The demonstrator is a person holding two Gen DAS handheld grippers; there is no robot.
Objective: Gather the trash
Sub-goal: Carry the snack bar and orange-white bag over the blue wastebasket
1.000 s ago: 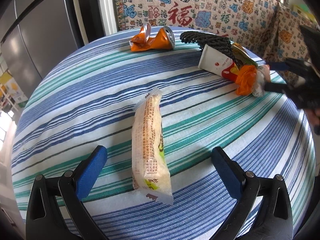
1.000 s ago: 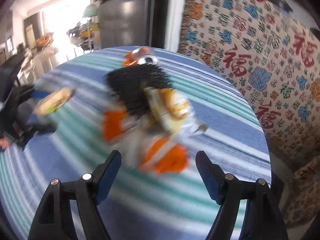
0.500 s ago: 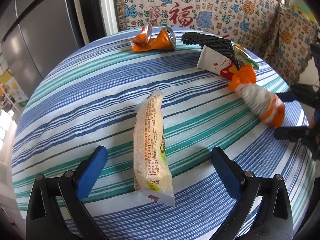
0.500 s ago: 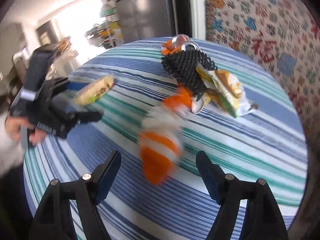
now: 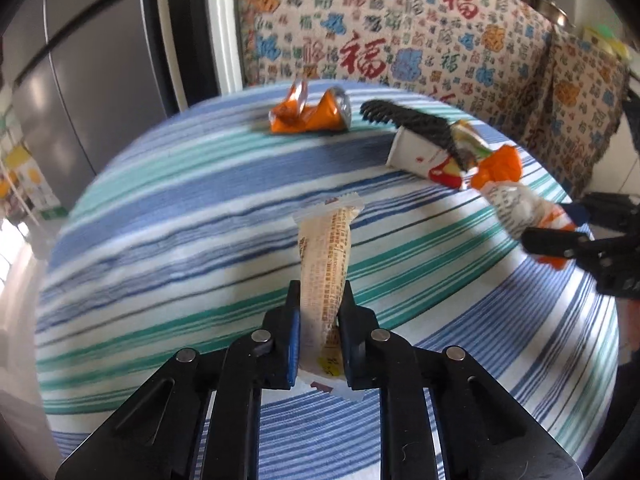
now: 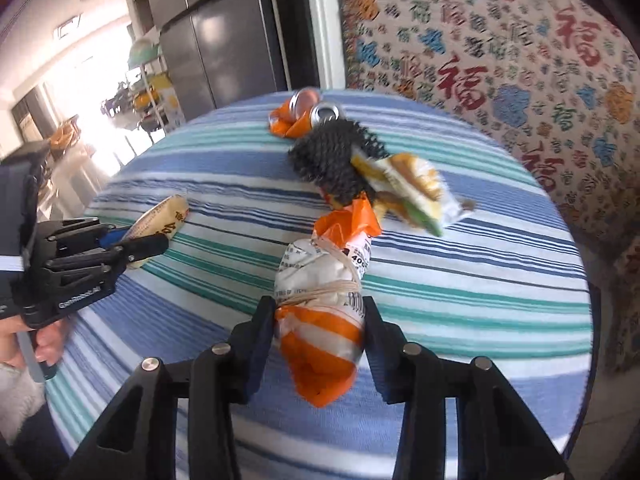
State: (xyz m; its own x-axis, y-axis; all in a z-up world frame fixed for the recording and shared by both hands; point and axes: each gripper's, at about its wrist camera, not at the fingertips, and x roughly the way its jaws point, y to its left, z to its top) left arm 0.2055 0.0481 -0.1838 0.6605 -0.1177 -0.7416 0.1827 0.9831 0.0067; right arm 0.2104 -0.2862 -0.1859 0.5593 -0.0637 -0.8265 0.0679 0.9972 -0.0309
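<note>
Grabbing two bits of trash at once here: the left gripper point(image 5: 319, 322) has just clamped tight on the near end of the long snack packet point(image 5: 325, 276), and the right gripper point(image 6: 319, 314) has just been closing, its jaws now against the orange-and-white tied bag point(image 6: 324, 316). Both pieces look to rest on the striped tablecloth point(image 5: 168, 216). Next up is probably lifting them clear. The crushed orange can point(image 5: 310, 114) and paper cup point(image 5: 420, 156) sit untouched at the far side.

home | striped tablecloth point(image 5: 160, 216) | steel fridge point(image 6: 224, 40) (patterned throw point(image 5: 400, 40) behind)
</note>
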